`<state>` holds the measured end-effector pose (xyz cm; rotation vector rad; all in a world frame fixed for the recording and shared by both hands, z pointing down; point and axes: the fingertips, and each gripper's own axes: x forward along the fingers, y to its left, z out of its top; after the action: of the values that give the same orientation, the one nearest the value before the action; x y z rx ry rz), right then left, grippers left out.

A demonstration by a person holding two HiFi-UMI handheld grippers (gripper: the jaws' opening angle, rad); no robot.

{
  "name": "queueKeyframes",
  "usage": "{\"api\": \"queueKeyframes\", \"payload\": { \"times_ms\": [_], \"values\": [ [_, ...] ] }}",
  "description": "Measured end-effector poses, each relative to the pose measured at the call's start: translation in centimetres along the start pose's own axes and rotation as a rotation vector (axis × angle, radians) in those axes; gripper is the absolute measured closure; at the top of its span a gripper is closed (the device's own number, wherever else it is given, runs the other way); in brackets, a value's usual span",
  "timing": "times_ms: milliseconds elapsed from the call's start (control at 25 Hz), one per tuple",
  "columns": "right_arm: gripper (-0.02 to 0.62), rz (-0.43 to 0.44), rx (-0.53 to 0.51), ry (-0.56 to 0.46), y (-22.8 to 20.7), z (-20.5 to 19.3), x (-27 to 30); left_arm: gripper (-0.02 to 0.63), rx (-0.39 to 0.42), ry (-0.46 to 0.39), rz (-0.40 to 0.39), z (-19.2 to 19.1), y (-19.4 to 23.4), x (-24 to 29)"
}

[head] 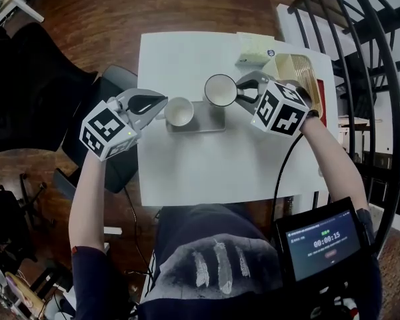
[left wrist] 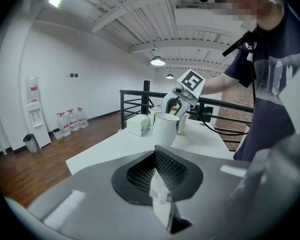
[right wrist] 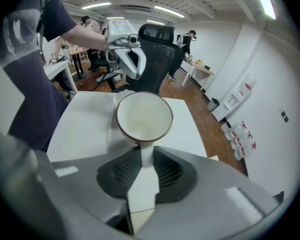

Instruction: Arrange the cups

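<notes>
My left gripper [head: 161, 103] is at the left edge of the white table [head: 187, 169]. Its fingers are clenched together with nothing between them. Just right of their tips a small white cup [head: 179, 111] stands upright on the left end of a grey tray [head: 211, 121]. I am not touching that cup.

Further right, the dark-rimmed cup [head: 221, 90] sits over the tray's far right corner, its mouth open toward my head. My right gripper [head: 244, 90] has it: the fingers are grasping the cup's handle, which runs down between the two pads, with the bowl just beyond the fingertips. I cannot tell whether its base touches the tray.

From my right gripper's own view the small cup peeks out behind the far rim of the held one.

A pale yellow box [head: 253, 51] lies at the table's far edge, beyond the held cup. A screen [head: 320, 240] glows at my near right.
</notes>
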<state>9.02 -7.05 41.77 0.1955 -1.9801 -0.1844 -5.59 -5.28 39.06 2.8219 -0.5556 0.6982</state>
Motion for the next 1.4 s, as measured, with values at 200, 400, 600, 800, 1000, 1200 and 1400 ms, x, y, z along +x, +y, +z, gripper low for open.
{"api": "queueKeyframes", "payload": {
  "times_ms": [200,400,600,800,1000,1200,1400],
  "values": [
    [0.523,0.035,-0.004,0.016,1.8,-2.1,0.6,0.592,-0.001,0.013,0.017,0.6,-1.2,0.9],
    [0.523,0.068,-0.003,0.043,2.2,-3.1,2.8,0.592,-0.006,0.018,0.029,0.8,-1.3,0.5],
    [0.522,0.082,-0.011,0.053,2.8,-3.3,4.1,0.592,-0.007,0.022,0.040,0.1,-1.2,-0.1],
    [0.522,0.097,-0.027,0.048,3.4,-2.7,4.5,0.592,-0.012,0.028,0.044,-0.2,-1.1,-0.4],
    [0.522,0.105,-0.028,0.056,3.6,-2.7,4.5,0.592,-0.012,0.028,0.032,-0.3,-1.2,-0.2],
    [0.518,0.104,-0.026,0.057,3.5,-2.7,4.6,0.592,-0.004,0.021,0.021,-0.1,-0.9,0.1],
    [0.444,0.129,0.039,0.015,3.6,-2.7,4.1,0.592,0.003,0.022,0.017,0.2,-0.6,0.0]
  ]
}}
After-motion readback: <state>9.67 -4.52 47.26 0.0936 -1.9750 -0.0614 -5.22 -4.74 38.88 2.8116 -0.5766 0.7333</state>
